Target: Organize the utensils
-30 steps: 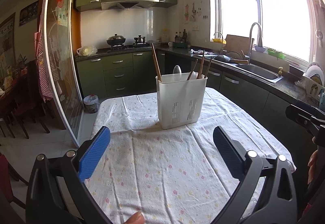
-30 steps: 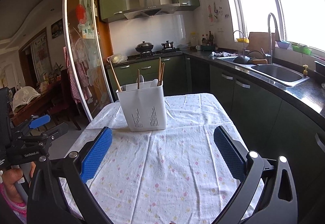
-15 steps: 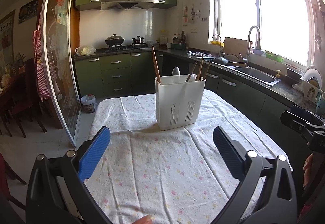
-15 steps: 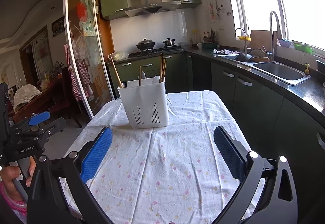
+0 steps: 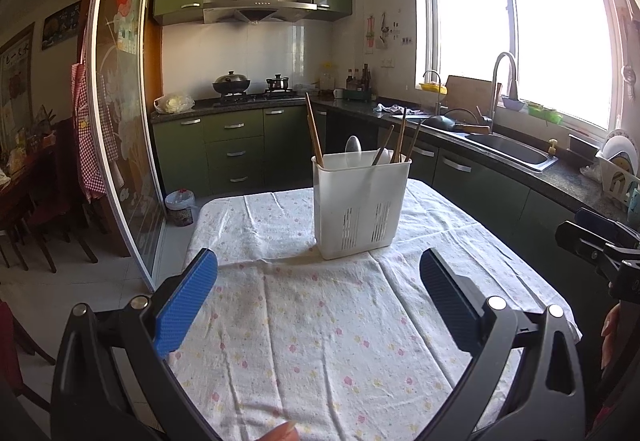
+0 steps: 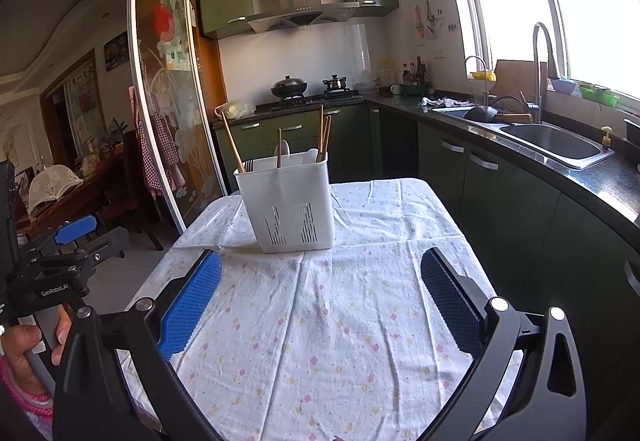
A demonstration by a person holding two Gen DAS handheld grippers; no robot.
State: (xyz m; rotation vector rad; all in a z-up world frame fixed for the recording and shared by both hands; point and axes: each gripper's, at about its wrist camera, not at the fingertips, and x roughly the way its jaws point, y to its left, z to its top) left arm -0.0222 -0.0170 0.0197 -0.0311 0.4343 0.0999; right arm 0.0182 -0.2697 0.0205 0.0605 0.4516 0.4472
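The utensil holder (image 5: pixel 361 206) stands upright on the flowered tablecloth (image 5: pixel 320 333), toward the far end of the table; wooden chopsticks (image 5: pixel 314 135) lean out of the holder's left corner, a white spoon (image 5: pixel 353 149) rises near its middle, and further chopsticks (image 5: pixel 400 135) lean at its right side; fork tines (image 6: pixel 249 164) show at the holder's left rim in the right wrist view. The left gripper (image 5: pixel 319 291) is released, jaws spread wide and empty, held above the tablecloth on the near side of the holder; the right gripper (image 6: pixel 321 291) is likewise released and empty, also on the near side of the holder, apart from it. A hand (image 6: pixel 24 349) grips a handle left of the holder.
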